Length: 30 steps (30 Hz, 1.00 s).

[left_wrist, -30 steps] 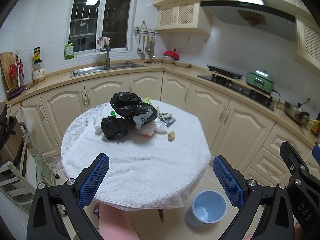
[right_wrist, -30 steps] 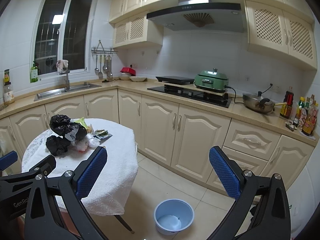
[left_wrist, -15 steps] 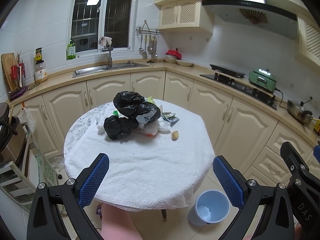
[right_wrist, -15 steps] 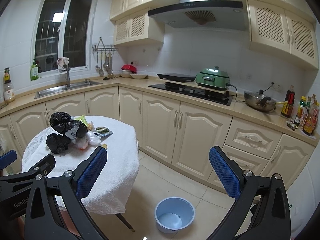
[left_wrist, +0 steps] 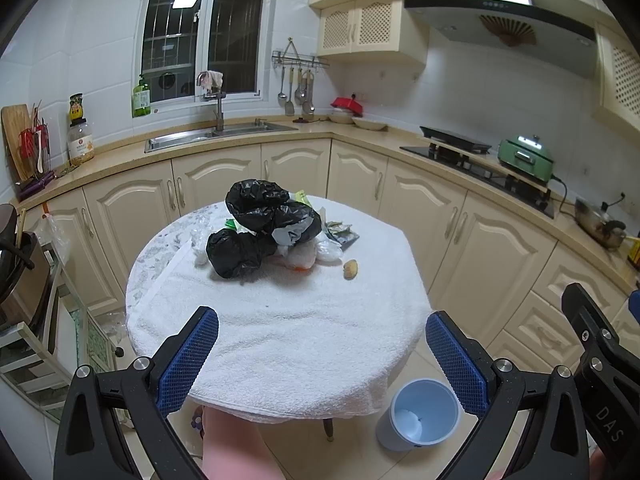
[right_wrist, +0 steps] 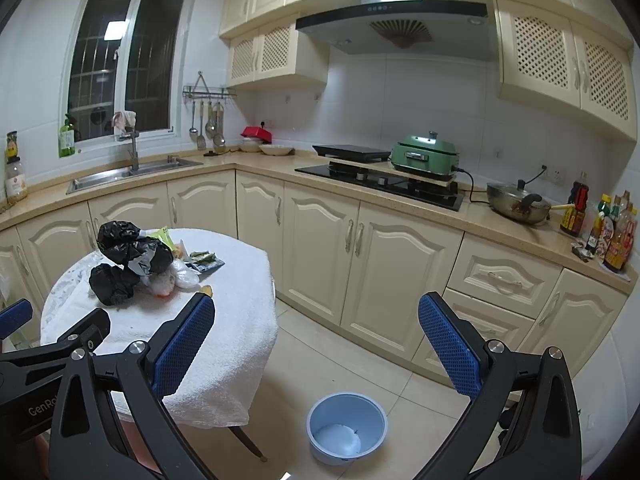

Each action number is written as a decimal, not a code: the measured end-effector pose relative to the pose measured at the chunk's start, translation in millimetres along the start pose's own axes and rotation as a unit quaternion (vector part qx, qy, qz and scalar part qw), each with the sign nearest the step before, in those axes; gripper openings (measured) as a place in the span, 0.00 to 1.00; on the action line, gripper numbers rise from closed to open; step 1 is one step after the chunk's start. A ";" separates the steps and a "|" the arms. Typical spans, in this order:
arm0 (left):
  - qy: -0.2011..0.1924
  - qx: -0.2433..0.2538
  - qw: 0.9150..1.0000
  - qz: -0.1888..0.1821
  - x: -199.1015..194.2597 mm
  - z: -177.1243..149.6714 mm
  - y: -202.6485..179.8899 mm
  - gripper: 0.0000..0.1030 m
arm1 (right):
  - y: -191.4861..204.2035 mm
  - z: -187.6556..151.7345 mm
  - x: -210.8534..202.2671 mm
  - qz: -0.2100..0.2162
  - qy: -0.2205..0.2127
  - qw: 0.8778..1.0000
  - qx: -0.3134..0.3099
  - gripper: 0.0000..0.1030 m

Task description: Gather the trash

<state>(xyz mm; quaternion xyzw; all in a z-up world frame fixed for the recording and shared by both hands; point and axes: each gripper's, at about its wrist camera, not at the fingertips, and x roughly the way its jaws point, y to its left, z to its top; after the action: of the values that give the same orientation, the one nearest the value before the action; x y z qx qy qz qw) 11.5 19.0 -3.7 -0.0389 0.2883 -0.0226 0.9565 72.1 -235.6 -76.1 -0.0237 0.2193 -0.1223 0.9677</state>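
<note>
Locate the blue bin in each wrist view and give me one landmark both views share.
Left wrist: the blue bin stands on the floor at lower right, beside the table's near edge.
Right wrist: the blue bin sits on the floor at bottom centre, between the gripper's two fingers.
Shared landmark: the pile of black trash bags on the towel-covered table.
</note>
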 end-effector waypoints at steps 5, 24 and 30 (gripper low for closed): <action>0.000 0.002 1.000 -0.001 1.6 0.2 1.0 0.99 | -0.5 0.0 -0.4 -0.001 0.001 1.000 0.001 1.00; 0.005 0.009 1.000 0.006 6.1 1.4 -0.7 0.99 | -1.2 -2.0 6.2 0.002 0.005 1.000 0.005 1.00; 0.019 0.006 1.000 0.009 18.7 6.0 6.2 0.99 | 13.4 0.0 13.7 0.005 0.007 1.000 -0.004 1.00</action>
<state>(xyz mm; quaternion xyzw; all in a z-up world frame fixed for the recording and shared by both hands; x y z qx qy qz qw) 30.6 24.3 -9.5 -0.0301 0.3064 -0.0165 0.9513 87.1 -226.0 -83.1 -0.0259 0.2264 -0.1172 0.9666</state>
